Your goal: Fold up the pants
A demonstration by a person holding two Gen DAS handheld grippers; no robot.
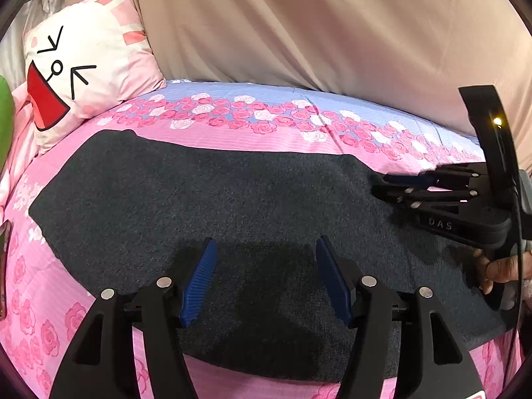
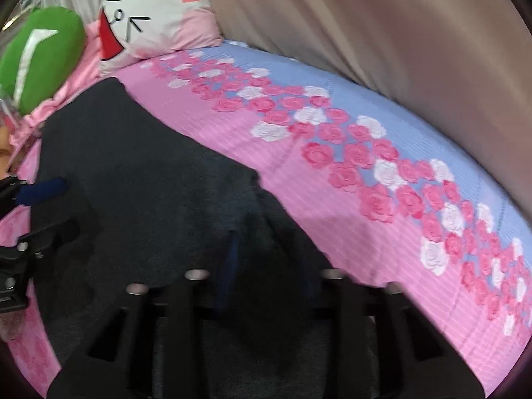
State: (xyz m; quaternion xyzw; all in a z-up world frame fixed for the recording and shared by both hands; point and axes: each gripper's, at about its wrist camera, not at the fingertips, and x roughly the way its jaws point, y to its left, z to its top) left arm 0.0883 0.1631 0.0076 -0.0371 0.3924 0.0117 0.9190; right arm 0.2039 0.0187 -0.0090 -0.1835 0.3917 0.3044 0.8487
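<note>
Pants (image 1: 232, 199), dark charcoal and already laid in a broad folded slab, occupy the centre and lower half of the left wrist frame, resting flat on a pink rose-print bedsheet (image 1: 232, 139).

Left gripper (image 1: 266, 282): lower centre of the left wrist frame, jaws standing well apart, blue pads (image 1: 199, 282) hovering above the cloth with nothing pinched between them. No contact with the fabric is evident.

Right gripper (image 1: 382, 186): right edge of the same frame, entering sideways, its fingers drawn together at the far right edge of the pants. A hand (image 1: 498, 271) holds its handle at the lower right. In the right wrist frame (motion-blurred) this gripper (image 2: 266, 266) sits at lower centre over the dark cloth; its jaws are closed, and whether fabric is caught between them cannot be told.

Surroundings:
- Cartoon-face pillow (image 1: 83, 66), upper left of the left wrist frame, at the head of the bed.
- Green cushion (image 2: 40, 56), upper left of the right wrist frame.
- Beige curtain (image 1: 316, 26), filling the upper portion behind the bed.
</note>
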